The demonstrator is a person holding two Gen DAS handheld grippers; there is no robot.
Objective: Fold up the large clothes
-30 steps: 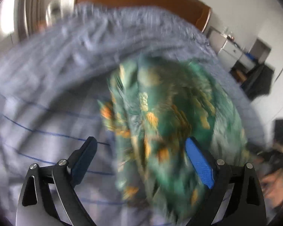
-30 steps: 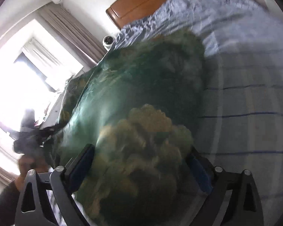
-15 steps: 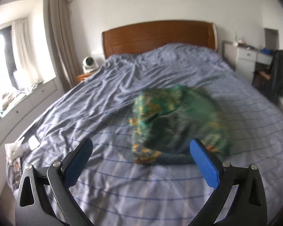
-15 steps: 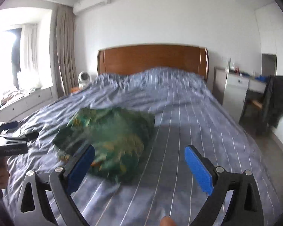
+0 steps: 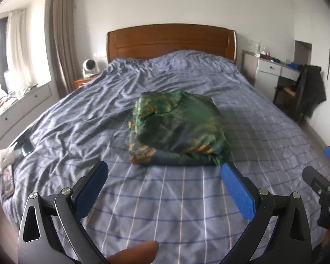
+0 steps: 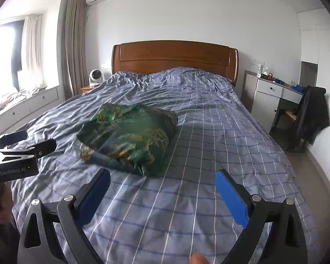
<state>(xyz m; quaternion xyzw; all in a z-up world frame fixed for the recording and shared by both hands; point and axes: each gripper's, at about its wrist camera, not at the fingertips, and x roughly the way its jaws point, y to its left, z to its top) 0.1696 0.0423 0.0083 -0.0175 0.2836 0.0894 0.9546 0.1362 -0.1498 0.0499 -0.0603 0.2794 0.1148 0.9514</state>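
Observation:
A folded green garment with orange and yellow print (image 5: 178, 129) (image 6: 129, 140) lies in a compact bundle on the blue checked bed cover (image 5: 165, 198) (image 6: 209, 154). My left gripper (image 5: 164, 171) is open, held back from the near edge of the bundle with nothing between its blue pads. My right gripper (image 6: 162, 177) is open too, empty, to the right of the bundle and nearer than it. The left gripper also shows at the left edge of the right wrist view (image 6: 22, 145), and the right gripper at the right edge of the left wrist view (image 5: 319, 169).
A wooden headboard (image 5: 171, 39) stands at the far end. A small white fan (image 5: 89, 67) sits on a nightstand at the left, by a window ledge. A white desk (image 6: 275, 96) and a chair draped with a dark jacket (image 6: 314, 114) stand on the right. Small items lie at the bed's left corner (image 5: 6, 165).
Both grippers let go of the green garment and pulled back from it; it now rests folded on the bed. A second ago the cloth filled both views.

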